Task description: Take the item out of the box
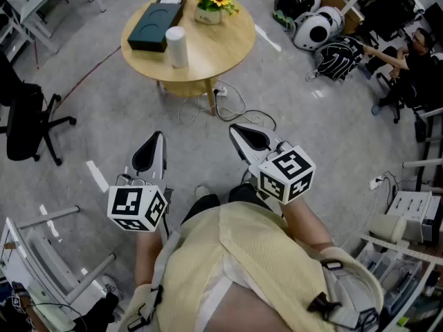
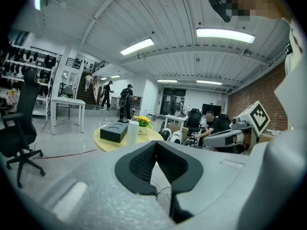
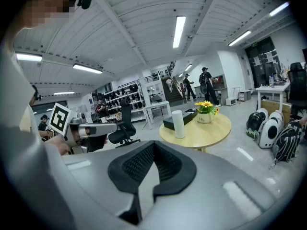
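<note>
Left gripper (image 1: pixel 158 138): jaws pressed together, nothing between them. Right gripper (image 1: pixel 234 127): jaws likewise pressed together, nothing between them. Both grippers are held side by side over the floor (image 1: pixel 318 130) and point toward the round table (image 1: pixel 228 47), well apart from it. The box (image 1: pixel 156 23), dark and flat, lies on the left part of the table top, clear of both grippers. Its contents cannot be made out. A white cylinder (image 1: pixel 177 45) stands upright just beside the box, on the side nearer the person. A pot of yellow flowers (image 1: pixel 211 5) stands to the right of the box. An office chair (image 1: pixel 28 120) stands at the left edge of the head view.
</note>
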Demonstrator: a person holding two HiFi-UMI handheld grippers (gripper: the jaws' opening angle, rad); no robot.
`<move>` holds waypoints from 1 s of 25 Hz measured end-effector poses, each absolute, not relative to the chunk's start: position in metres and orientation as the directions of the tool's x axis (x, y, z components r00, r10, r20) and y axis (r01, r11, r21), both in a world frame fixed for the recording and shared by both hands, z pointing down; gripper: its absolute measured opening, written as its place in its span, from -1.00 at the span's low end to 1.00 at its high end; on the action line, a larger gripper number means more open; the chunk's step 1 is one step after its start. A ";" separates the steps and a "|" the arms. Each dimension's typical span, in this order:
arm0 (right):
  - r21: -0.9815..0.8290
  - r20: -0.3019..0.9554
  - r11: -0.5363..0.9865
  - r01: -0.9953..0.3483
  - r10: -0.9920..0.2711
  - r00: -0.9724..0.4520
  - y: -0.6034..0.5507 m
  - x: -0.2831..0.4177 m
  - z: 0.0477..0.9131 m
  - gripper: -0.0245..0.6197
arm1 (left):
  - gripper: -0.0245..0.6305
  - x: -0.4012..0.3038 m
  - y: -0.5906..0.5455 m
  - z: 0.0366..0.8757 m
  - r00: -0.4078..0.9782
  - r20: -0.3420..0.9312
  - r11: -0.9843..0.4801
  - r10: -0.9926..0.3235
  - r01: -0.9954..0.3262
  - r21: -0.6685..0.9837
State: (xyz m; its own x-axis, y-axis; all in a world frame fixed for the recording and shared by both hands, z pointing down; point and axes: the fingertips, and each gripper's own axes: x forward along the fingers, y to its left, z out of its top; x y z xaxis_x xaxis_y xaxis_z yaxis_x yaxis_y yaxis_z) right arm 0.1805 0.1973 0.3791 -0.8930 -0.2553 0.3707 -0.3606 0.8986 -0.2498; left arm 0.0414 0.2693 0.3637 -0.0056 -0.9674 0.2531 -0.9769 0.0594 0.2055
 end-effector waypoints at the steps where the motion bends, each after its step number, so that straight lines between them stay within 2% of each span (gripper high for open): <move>1: -0.247 0.374 0.900 -0.360 -0.254 -0.892 0.197 0.177 0.380 -0.91 | -0.91 0.040 0.268 0.363 -0.003 0.247 0.056 -0.969 -0.976 0.210; 10: -0.259 0.368 0.891 -0.373 -0.266 -0.891 0.201 0.158 0.375 -0.91 | -0.91 0.019 0.288 0.364 0.014 0.221 0.041 -0.975 -0.970 0.242; 25: -0.297 0.411 0.890 -0.346 -0.208 -0.888 0.210 0.127 0.399 -0.91 | -0.91 -0.004 0.295 0.393 0.047 0.268 0.015 -0.962 -0.974 0.226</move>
